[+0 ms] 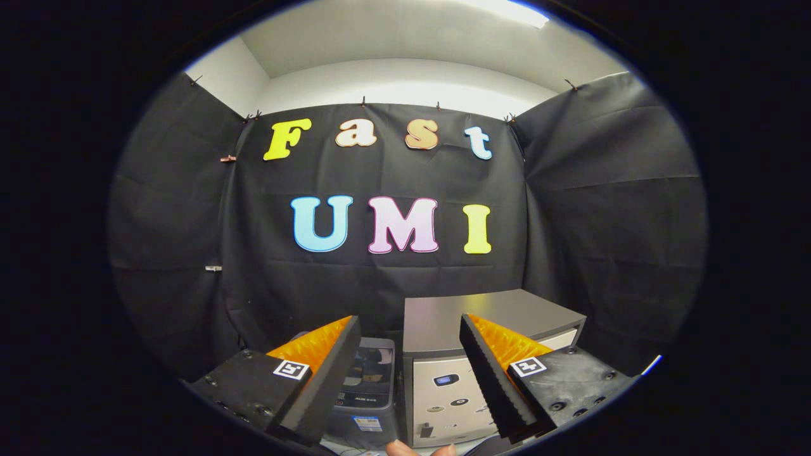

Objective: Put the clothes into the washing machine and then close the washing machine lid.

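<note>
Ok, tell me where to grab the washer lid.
Take the lid by its near front edge, coming from above: it seems to lie flat atop the washer, and the cabinet crowds its right side. The open tongs hang above it, holding nothing.

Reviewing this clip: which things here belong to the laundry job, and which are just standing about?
Part of the job:
- small washing machine, ahead between the fingers
- hand-held gripper, open, holding nothing

Standing about:
- grey-topped cabinet beside the machine
- fingertips of a person's hand below
</note>
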A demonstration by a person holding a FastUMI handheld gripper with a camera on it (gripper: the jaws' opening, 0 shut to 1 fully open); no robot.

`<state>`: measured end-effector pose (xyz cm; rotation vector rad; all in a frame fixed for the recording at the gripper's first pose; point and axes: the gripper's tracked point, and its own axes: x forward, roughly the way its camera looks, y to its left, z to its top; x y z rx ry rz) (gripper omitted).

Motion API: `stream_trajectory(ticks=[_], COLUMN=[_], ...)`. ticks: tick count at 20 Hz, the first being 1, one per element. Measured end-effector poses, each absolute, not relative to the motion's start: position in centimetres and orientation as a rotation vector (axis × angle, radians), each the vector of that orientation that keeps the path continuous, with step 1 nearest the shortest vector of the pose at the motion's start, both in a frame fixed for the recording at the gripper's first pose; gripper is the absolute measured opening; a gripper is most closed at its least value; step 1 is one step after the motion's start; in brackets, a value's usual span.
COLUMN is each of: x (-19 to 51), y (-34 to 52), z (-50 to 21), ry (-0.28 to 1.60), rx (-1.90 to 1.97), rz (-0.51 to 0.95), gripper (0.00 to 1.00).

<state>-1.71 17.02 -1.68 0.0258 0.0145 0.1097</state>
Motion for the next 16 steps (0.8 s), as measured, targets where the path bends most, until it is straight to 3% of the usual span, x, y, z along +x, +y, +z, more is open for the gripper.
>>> stream_trajectory(ticks=[16], x=[-1.64], y=[16.75], z=[-1.97], ry=[0.026], rx=[0.018], rz=[0.096], gripper=[0.99])
